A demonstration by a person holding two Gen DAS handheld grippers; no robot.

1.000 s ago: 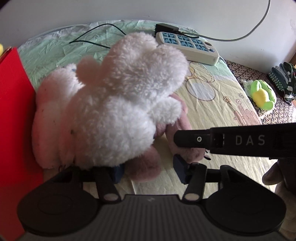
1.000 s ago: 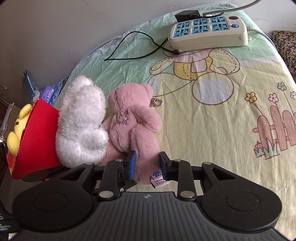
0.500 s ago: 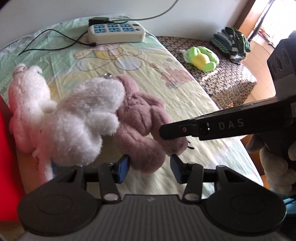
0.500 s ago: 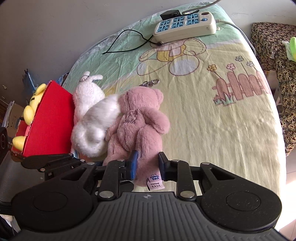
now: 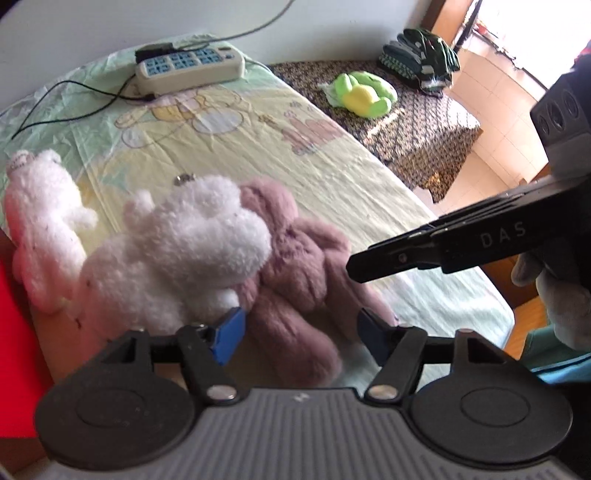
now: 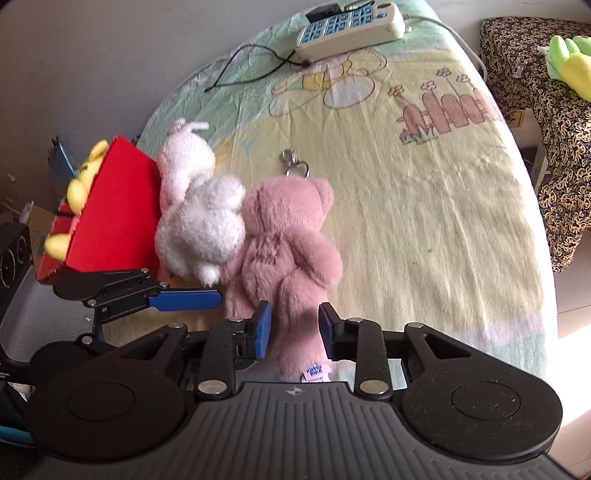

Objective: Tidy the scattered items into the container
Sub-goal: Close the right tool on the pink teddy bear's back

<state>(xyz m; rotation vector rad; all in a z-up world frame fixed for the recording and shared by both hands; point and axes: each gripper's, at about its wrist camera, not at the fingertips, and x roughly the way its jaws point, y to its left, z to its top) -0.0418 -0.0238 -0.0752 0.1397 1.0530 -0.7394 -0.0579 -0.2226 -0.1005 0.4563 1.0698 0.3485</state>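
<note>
A pink teddy bear [image 6: 284,229] lies face down on the bed sheet. My right gripper [image 6: 295,328] is shut on its leg, and the jaws are starting to open. A fluffy white plush [image 5: 177,251] rests against the bear's left side. My left gripper [image 5: 301,330] hovers just behind it, jaws opening, with only the bear's other leg below the wide gap. A second white plush [image 6: 184,155] leans on the red container [image 6: 110,206], which holds a yellow toy [image 6: 77,192]. In the left wrist view the right gripper's black finger [image 5: 406,254] reaches in from the right.
A white power strip [image 6: 347,26] with a black cable lies at the far end of the bed. A metal key clip [image 6: 295,166] sits by the bear's head. A green and yellow plush [image 5: 362,96] and gloves [image 5: 421,62] lie on a patterned bench [image 5: 406,147] to the right.
My left gripper let go of the white plush, which now lies beside the pink bear, and its jaws spread wide. Both grippers drew back; the right kept the bear's leg.
</note>
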